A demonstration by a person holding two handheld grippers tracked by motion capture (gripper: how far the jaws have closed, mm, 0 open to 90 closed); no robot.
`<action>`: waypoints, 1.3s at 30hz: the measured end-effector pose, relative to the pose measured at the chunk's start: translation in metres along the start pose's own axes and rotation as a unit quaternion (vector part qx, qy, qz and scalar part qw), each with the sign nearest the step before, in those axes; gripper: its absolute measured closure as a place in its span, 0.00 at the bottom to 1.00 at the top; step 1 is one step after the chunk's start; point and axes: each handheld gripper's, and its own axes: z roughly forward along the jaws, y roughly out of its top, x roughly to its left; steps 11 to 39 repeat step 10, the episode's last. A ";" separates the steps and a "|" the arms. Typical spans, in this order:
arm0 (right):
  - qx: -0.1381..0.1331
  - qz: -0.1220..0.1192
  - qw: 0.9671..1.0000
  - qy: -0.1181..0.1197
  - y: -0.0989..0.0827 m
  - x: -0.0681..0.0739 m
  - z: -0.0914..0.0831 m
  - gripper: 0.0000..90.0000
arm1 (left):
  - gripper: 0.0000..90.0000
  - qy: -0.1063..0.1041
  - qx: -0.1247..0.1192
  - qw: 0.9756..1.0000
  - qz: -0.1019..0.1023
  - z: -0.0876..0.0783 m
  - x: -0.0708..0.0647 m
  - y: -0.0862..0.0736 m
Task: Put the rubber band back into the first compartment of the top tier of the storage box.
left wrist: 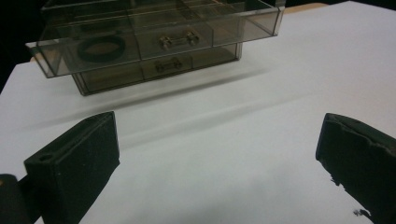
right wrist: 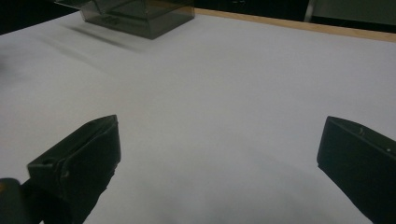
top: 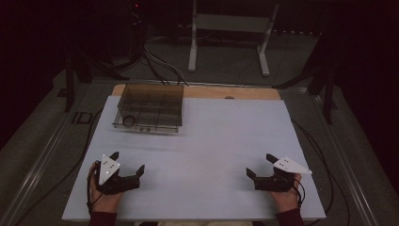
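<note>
A smoky clear plastic drawer box (top: 149, 107) stands at the far left of the white table top (top: 202, 141). Its upper drawer (left wrist: 140, 44) is pulled out. A black ring (left wrist: 101, 47) lies in that drawer's left compartment, also seen from above as a black ring (top: 128, 121). Small metal handles (left wrist: 177, 39) sit on the drawer fronts. My left gripper (top: 127, 162) rests near the front left edge, open, with nothing between its jaws. My right gripper (top: 261, 166) rests near the front right, open and empty too. The drawer box (right wrist: 135, 11) lies far off in the right gripper view.
A wooden strip (top: 226, 92) runs along the table's far edge. Behind it stand a white metal frame (top: 229, 35) and dark stand legs, with cables (top: 160, 66) on the floor. The broad white surface lies between both grippers and the box.
</note>
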 end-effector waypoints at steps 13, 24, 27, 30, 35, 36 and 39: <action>0.001 0.007 1.000 -0.002 -0.003 -0.004 -0.003 0.00 | 0.01 0.008 -0.005 1.000 -0.020 0.003 0.009 0.000; 0.001 0.007 1.000 -0.002 -0.003 -0.004 -0.003 0.00 | 0.01 0.008 -0.005 1.000 -0.020 0.003 0.009 0.000; 0.001 0.007 1.000 -0.002 -0.003 -0.004 -0.003 0.00 | 0.01 0.008 -0.005 1.000 -0.020 0.003 0.009 0.000; 0.001 0.007 1.000 -0.002 -0.003 -0.004 -0.003 0.00 | 0.01 0.008 -0.005 1.000 -0.020 0.003 0.009 0.000; 0.001 0.007 1.000 -0.002 -0.003 -0.004 -0.003 0.00 | 0.01 0.008 -0.005 1.000 -0.020 0.003 0.009 0.000; 0.001 0.007 1.000 -0.002 -0.003 -0.004 -0.003 0.00 | 0.01 0.008 -0.005 1.000 -0.020 0.003 0.009 0.000; 0.001 0.007 1.000 -0.002 -0.003 -0.004 -0.003 0.00 | 0.01 0.008 -0.005 1.000 -0.020 0.003 0.009 0.000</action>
